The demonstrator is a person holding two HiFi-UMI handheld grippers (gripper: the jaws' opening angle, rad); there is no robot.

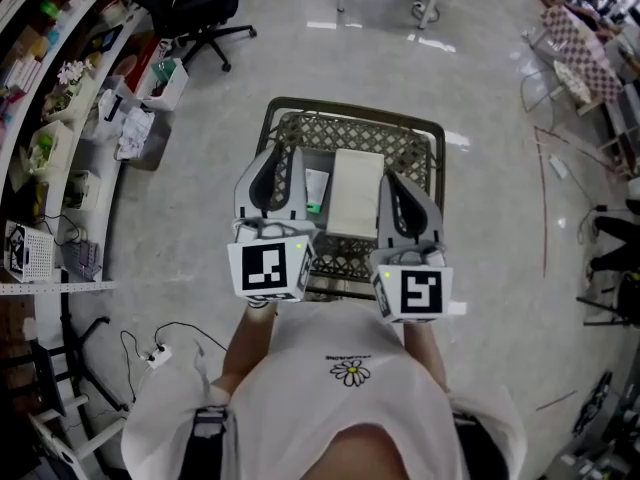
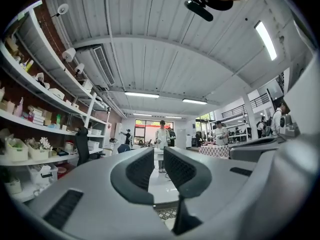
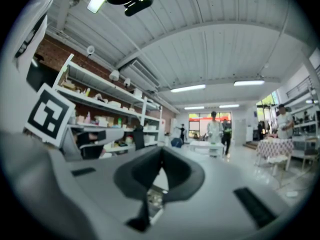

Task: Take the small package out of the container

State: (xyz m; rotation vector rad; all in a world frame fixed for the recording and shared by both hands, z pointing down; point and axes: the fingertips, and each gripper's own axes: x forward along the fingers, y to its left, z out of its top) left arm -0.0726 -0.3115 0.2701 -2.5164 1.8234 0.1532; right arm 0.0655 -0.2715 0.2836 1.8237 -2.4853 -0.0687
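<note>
Woven basket (image 1: 340, 109) holds the small package (image 1: 316, 190), seemingly light and flat: pinch an edge. Left tool (image 1: 282, 160) slightly parted, right tool (image 1: 400, 184) clenched, both empty.

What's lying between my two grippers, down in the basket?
Head view: a white rectangular package lies in the lattice basket between the left gripper and right gripper, with a smaller green-marked packet at its left side.

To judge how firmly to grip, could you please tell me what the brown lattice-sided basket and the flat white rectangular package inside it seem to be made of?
The brown lattice-sided basket looks like matt moulded plastic imitating wicker, its diamond openwork being very regular; real rattan remains possible. The flat white rectangular package looks like matt paper or card: smooth plain face, straight edges.
</note>
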